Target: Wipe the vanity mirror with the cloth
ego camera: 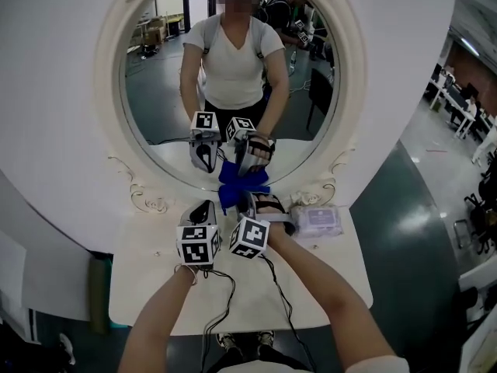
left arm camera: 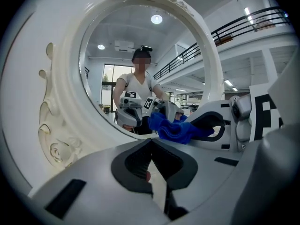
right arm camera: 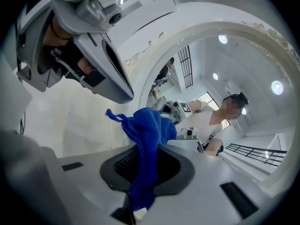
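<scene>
My cloth (right arm camera: 149,125) was a soft blue fabric with a nubbly, towel-like pile and a corded edge. The mirror (ego camera: 233,61) glass was smooth and glossy, and it reflected sharply. Its frame (ego camera: 353,76) looked like cream-painted moulding with raised scrollwork and a satin sheen. The desk (ego camera: 311,286) top was smooth, white and faintly shiny. My right tool (right arm camera: 143,165) and left tool (left arm camera: 151,146) had smooth pale-grey plastic shells, semi-matt, with dull black rubbery pads (right arm camera: 123,168), finely gridded on the right one. The packet (ego camera: 317,221) on the desk was wrapped in crinkly, shiny plastic film.
</scene>
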Action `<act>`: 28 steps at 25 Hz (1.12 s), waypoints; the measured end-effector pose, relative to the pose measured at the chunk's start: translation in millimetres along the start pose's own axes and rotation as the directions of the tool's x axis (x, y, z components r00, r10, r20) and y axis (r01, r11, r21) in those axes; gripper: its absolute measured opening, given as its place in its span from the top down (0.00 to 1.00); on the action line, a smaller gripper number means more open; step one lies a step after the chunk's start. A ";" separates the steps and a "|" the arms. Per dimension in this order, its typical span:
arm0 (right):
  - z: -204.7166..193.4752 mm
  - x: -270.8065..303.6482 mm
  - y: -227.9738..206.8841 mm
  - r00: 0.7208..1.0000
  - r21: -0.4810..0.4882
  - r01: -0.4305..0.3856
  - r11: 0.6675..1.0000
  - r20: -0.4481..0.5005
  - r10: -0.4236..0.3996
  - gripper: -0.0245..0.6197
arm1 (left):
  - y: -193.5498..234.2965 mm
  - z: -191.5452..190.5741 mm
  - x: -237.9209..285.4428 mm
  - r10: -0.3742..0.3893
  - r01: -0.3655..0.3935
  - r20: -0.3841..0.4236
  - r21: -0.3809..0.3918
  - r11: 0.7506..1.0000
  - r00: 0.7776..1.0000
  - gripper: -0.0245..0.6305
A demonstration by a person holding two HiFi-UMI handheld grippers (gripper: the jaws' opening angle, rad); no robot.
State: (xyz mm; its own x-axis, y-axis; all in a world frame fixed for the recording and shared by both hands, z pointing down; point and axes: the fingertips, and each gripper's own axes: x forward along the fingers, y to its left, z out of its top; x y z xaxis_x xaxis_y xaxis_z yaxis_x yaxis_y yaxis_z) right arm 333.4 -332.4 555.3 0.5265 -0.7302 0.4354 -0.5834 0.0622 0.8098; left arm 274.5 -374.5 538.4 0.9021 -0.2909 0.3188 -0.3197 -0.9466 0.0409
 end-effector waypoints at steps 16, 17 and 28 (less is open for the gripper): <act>9.4 -18.2 -15.9 0.999 0.135 0.042 0.990 0.025 -0.046 0.86 | 8.9 16.2 -33.7 -0.046 0.057 0.097 -0.109 0.992 0.994 0.96; 10.4 -24.4 -19.1 0.998 0.160 0.045 0.986 0.030 -0.051 0.86 | 9.6 18.2 -39.6 -0.049 0.062 0.105 -0.119 0.991 0.993 0.96; 21.1 -102.0 -55.6 0.981 0.525 0.089 0.846 0.100 -0.165 0.86 | 17.5 44.5 -114.6 -0.054 0.087 0.186 -0.172 0.981 0.981 0.96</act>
State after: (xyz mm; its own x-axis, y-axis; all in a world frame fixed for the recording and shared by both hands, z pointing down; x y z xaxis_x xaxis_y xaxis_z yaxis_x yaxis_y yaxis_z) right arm 299.0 -275.7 457.5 0.5511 -0.7947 0.2543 -0.7718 -0.3697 0.5174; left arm 178.4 -363.8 460.5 0.9562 -0.2602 0.1341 -0.2855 -0.9302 0.2307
